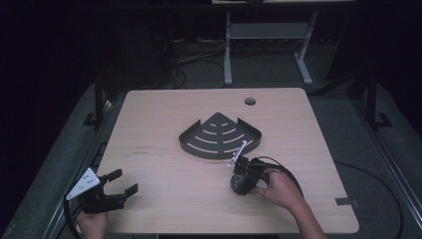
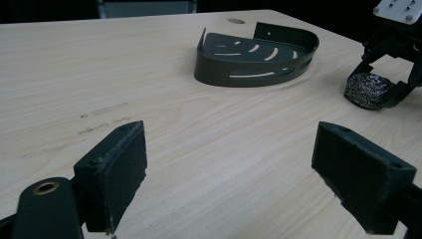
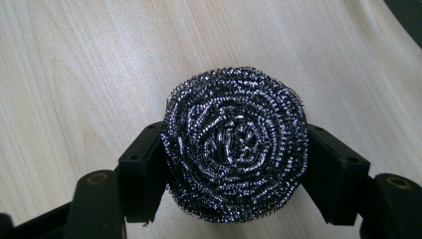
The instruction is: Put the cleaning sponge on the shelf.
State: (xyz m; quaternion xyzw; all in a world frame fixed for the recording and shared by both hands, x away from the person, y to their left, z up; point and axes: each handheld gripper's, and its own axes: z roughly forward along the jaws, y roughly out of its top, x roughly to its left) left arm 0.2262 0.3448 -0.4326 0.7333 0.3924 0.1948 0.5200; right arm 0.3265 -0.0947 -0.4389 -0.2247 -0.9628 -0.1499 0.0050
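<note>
- Round, dark, coiled steel-wire scouring pad pinched between the two black jaws of the right gripper, one pad on each flank; flanks look slightly squeezed, probably because springy wire needs a firm bite so as not to slip.
- Gripped across the middle rather than at an edge, likely to keep the coil from unrolling or tipping once lifted.
- Scouring pad resting low on the pale wooden table, just in front of the black, fan-shaped, slotted metal corner shelf, close to that shelf's curved front wall but apart from it.
- Right gripper tilted down onto the scouring pad, hand behind it, well placed for a short carry up and over the shelf wall.
- Corner shelf lying flat with the open side up and nothing in it, seemingly ready as the place to drop the pad; low rim means only a small lift should be called for.
- Left gripper parked well to the left of the shelf and nearer the table's front edge, jaws spread wide with nothing between them, apparently kept out of the way, free to steady the shelf if it slides.
- Round hole in the table beyond the shelf, not involved.
</note>
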